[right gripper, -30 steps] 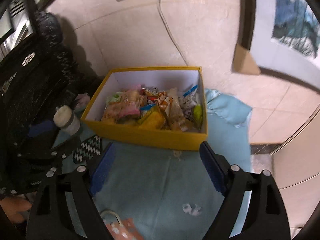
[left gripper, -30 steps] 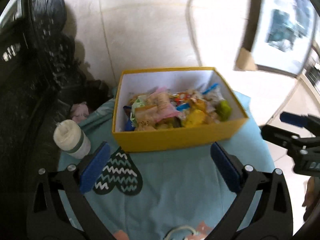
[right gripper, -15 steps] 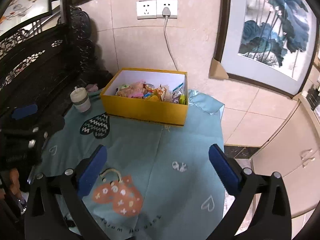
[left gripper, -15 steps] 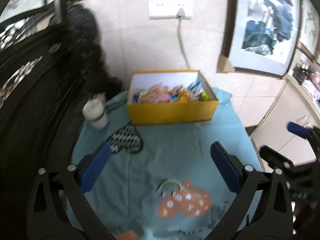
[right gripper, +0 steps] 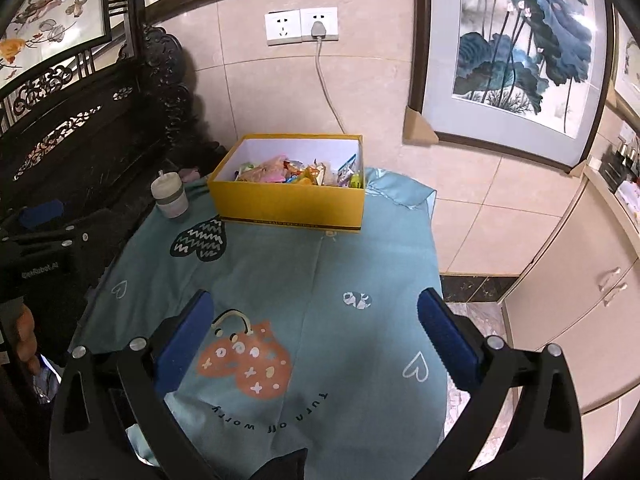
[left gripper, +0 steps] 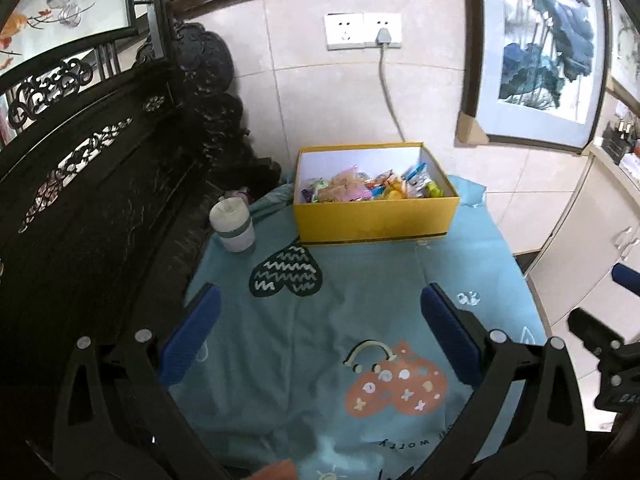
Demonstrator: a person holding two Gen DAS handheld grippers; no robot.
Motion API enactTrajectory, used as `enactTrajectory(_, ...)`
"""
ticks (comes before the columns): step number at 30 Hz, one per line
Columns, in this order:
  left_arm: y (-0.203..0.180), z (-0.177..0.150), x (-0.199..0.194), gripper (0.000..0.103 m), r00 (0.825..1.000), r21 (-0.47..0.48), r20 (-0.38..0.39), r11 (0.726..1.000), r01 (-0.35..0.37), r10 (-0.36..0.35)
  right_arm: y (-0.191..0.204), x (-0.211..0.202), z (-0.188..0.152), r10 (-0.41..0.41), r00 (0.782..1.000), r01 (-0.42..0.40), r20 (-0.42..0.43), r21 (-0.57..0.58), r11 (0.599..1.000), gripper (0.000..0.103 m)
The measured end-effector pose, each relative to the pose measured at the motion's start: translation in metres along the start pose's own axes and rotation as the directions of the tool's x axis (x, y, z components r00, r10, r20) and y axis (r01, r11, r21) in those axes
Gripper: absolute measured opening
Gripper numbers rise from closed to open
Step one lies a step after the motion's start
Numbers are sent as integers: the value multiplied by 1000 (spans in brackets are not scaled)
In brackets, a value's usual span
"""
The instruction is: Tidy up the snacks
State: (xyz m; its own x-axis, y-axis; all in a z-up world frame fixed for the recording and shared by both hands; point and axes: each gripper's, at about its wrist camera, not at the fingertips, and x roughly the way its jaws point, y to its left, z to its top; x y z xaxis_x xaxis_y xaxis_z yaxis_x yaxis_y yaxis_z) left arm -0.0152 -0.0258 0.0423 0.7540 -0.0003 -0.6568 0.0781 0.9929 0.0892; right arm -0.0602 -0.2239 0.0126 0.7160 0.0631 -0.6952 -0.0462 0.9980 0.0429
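A yellow box (left gripper: 376, 224) (right gripper: 288, 206) stands at the far end of the table, against the wall. It holds several wrapped snacks (left gripper: 372, 190) (right gripper: 296, 174) in mixed colours. My left gripper (left gripper: 320, 304) hangs open over the teal cloth, well short of the box, with nothing between its blue pads. My right gripper (right gripper: 316, 312) is also open and empty, above the near half of the cloth. In the right wrist view the left gripper's body shows at the left edge, held by a hand (right gripper: 26, 340).
A teal tablecloth (left gripper: 360, 320) (right gripper: 280, 280) with heart prints covers the small table. A white lidded cup (left gripper: 232, 228) (right gripper: 170, 196) stands left of the box. Dark carved furniture (left gripper: 100, 180) borders the left side. Framed pictures (right gripper: 520, 40), a wall socket with a plugged cord (right gripper: 320, 28) and cabinets (right gripper: 580, 280) are nearby.
Both grippers have drawn back and up from the yellow box, which now looks smaller and farther away. More of the tablecloth and room is in view.
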Motion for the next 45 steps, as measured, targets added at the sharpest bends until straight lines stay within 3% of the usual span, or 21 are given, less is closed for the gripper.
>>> enactTrajectory(3, -2, -1, -9, 101, 999, 5, 25, 999, 44, -44, 2, -5, -2, -3, 1000, 3, 13, -5, 1000, 102)
enactTrajectory(8, -7, -4, -12, 101, 1000, 37, 27, 999, 10, -11, 3, -12, -5, -6, 1000, 6, 26, -6, 1000, 102)
enactTrajectory(13, -5, -6, -11, 101, 998, 24, 3, 998, 58, -58, 5, -15, -8, -8, 999, 9, 31, -12, 1000, 102)
enactTrajectory(32, -8, -11, -9, 101, 997, 19, 17, 997, 77, -77, 9, -13, -10, -14, 1000, 14, 25, -16, 1000, 102)
enactTrajectory(45, -6, -9, 4, 101, 999, 2, -35, 1000, 30, -30, 8, -10, -8, -21, 1000, 21, 24, -16, 1000, 102)
